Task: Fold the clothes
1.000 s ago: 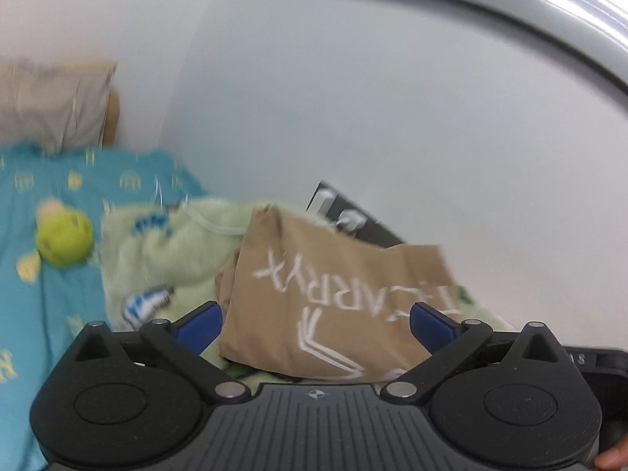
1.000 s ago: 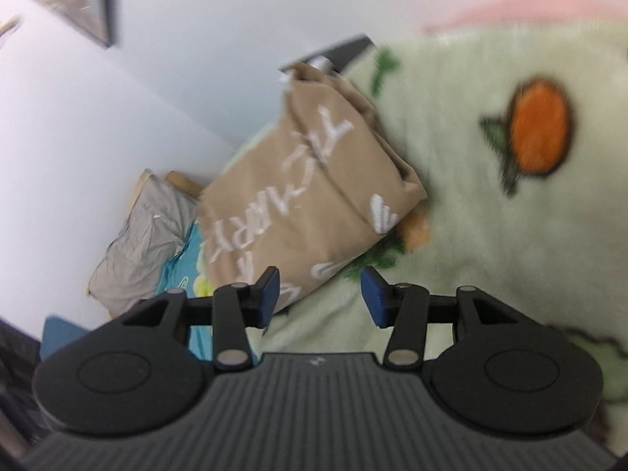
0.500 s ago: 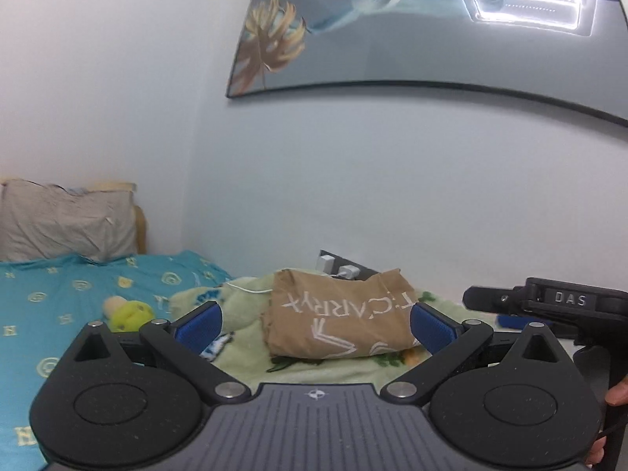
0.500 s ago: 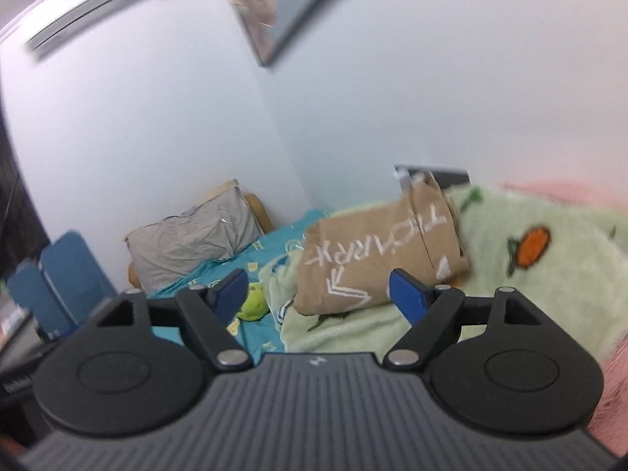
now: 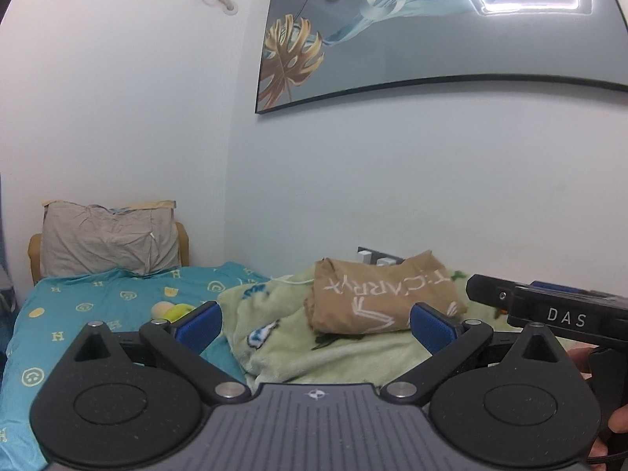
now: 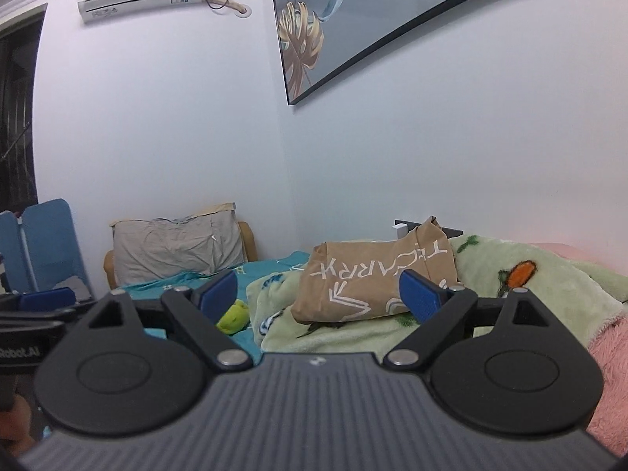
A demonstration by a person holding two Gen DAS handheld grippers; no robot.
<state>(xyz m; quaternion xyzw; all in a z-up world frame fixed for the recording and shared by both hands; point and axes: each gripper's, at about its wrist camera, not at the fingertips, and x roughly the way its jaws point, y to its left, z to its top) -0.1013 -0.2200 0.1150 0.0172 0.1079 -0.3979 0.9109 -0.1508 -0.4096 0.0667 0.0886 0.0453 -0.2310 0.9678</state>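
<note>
The folded tan garment (image 5: 382,298) is shown lying on the green blanket (image 5: 298,337) on the bed (image 5: 90,310), ahead of both grippers, its long axis crosswise to the fingers. The left gripper (image 5: 316,320) and right gripper (image 6: 320,294) are held spread wide and empty, well apart from the garment; neither is judged clearly nearer. A pillow (image 6: 176,249) is seen left of the blanket, a picture (image 5: 431,27) on the wall above.

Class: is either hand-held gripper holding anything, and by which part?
Nothing. The left hand-held gripper and right hand-held gripper are open, short of the folded tan printed garment.

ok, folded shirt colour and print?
The folded shirt is tan with white lettering and an arrow graphic; clearest in the right wrist view.
</note>
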